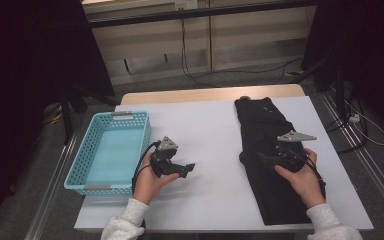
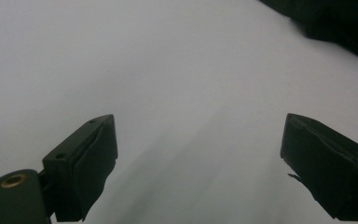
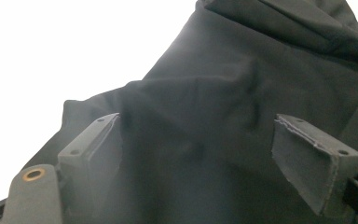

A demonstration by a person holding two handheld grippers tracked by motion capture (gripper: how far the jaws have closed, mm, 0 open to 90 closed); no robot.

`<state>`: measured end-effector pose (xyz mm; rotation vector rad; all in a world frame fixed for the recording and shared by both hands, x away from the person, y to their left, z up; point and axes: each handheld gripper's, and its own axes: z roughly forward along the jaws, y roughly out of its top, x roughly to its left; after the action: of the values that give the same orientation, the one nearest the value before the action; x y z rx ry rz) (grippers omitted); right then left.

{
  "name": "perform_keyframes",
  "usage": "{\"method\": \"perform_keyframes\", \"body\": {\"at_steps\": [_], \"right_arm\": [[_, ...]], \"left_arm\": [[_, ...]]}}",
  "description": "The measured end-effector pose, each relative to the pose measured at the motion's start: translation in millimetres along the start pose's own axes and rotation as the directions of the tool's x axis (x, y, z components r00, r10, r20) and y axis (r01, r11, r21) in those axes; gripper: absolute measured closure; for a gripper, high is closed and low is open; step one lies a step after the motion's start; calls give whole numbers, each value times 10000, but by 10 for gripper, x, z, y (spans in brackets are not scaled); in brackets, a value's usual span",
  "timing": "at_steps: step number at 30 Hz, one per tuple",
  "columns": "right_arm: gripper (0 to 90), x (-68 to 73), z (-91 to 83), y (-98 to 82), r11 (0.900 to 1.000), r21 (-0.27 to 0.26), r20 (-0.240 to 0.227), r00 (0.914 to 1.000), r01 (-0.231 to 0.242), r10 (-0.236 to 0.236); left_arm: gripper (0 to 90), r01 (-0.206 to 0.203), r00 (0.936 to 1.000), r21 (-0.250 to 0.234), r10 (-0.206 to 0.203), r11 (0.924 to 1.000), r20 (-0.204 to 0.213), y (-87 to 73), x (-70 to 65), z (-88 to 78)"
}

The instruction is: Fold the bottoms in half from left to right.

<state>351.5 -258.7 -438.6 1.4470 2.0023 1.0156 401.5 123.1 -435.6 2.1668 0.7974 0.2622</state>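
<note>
Right gripper [image 3: 198,154]: jaws wide, nothing pinched, over black trousers [image 1: 270,155].
Left gripper [image 2: 198,163]: wide, idle above table [image 1: 205,125].
Trousers: folded lengthwise, table's right side.
Basket [image 1: 111,150]: left edge, unfilled.
Progress: folding likely unfinished; binning pending.

No legible text, label, brand or number anywhere on the things here.
</note>
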Motion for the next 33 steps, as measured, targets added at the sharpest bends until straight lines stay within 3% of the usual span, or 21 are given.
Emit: {"method": "perform_keyframes", "body": {"at_steps": [17,23,33], "right_arm": [[168,44,154,108,9998,-171,11,10000,52,-52],[214,84,273,178,9993,-353,-164,9998,-112,106],[203,150,467,248,9999,-65,-237,9997,89,-90]], "left_arm": [[107,37,10000,0,-37,10000,-82,-3,17,3],[107,-18,9999,25,18,10000,-111,1,14,-3],[107,147,9999,-55,-147,9999,-75,-1,9,-3]]}}
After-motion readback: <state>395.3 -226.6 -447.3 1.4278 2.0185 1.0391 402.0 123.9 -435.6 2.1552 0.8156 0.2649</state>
